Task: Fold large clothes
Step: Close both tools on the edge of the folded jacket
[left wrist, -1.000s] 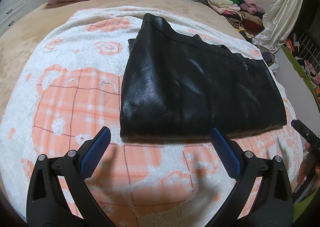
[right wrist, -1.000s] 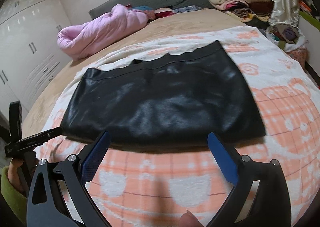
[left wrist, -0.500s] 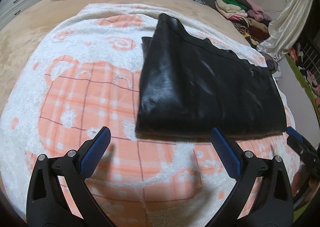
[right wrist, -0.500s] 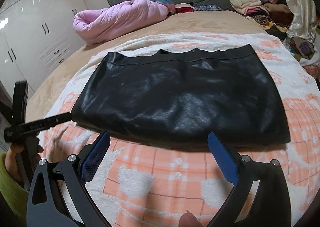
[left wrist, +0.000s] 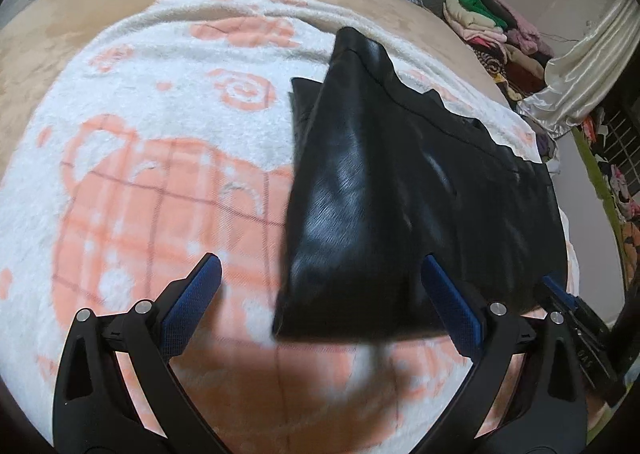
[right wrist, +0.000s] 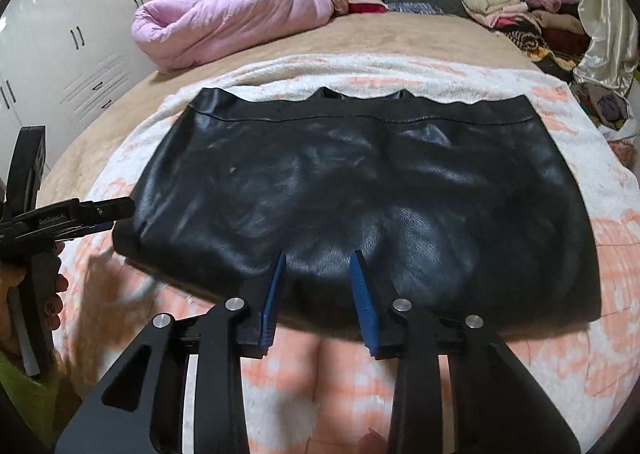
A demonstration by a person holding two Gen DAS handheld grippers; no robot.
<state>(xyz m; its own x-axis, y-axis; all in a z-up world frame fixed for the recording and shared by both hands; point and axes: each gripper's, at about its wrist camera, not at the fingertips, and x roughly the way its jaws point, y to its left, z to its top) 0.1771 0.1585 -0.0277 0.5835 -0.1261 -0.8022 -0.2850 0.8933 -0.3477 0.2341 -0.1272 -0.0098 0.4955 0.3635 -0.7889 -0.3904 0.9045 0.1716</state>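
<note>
Left wrist view, my left gripper (left wrist: 318,288): jaws spread wide, nothing between the blue pads; I see the near left corner of the black leather garment (left wrist: 400,214) just ahead of them.
Left wrist view, garment: folded flat on the white-and-peach blanket (left wrist: 160,158), which covers a tan bedspread (left wrist: 60,38).
Left wrist view, far right edge: the tip of my right gripper (left wrist: 560,294) sits at the garment's near right part (contact I cannot judge from here).
Right wrist view, my right gripper (right wrist: 318,274): jaws have just been closing and now stand narrow, with the garment's (right wrist: 360,182) near edge in the gap; whether the pads press it I cannot tell.
Right wrist view, left side: my left gripper (right wrist: 116,212) points at the garment's left corner, held by a hand (right wrist: 24,294).
Right wrist view, background: pink quilt (right wrist: 224,30), piled clothes (right wrist: 516,14), white wardrobe (right wrist: 60,38).
</note>
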